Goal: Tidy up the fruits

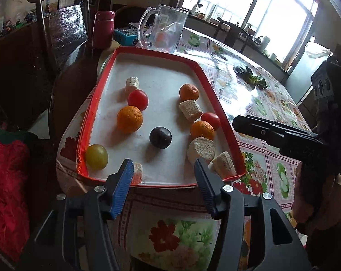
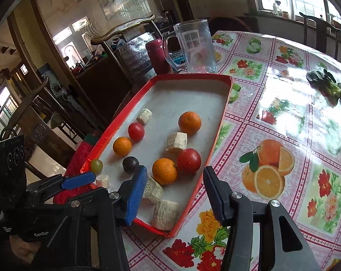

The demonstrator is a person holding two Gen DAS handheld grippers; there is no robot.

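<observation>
Red-rimmed and white inside, the tray [image 1: 96,103] lay on the flower-print surface [image 1: 272,158] and held all the fruit. Near its middle sat a dark plum [image 1: 160,137]. Toward the tray's left wall were a large orange [image 1: 129,119], a red tomato [image 1: 137,100] touching it on the far side, and beyond that a pale foam cylinder [image 1: 132,84]. A yellow-green fruit [image 1: 96,157] rested in the near left corner against the rim. Along the right wall ran a second orange [image 1: 189,92], a foam cylinder [image 1: 190,110] just nearer than it, a second tomato [image 1: 211,120] and a third orange [image 1: 202,130] touching each other, and then two more foam pieces [image 1: 202,150] crowding the near right corner. Beyond the tray's far end stood a clear glass mug [image 1: 163,30] and a maroon flask [image 1: 103,29], and a leafy green vegetable [image 1: 251,76] lay well apart on the right side of the surface. The left claw [image 1: 163,169] hovered over the tray's near edge, its jaws spread wide and holding nothing. The right claw [image 2: 175,180] hung above the near right corner of the tray, equally wide apart and empty, with the third orange and second tomato framed between its fingers in its own view.
</observation>
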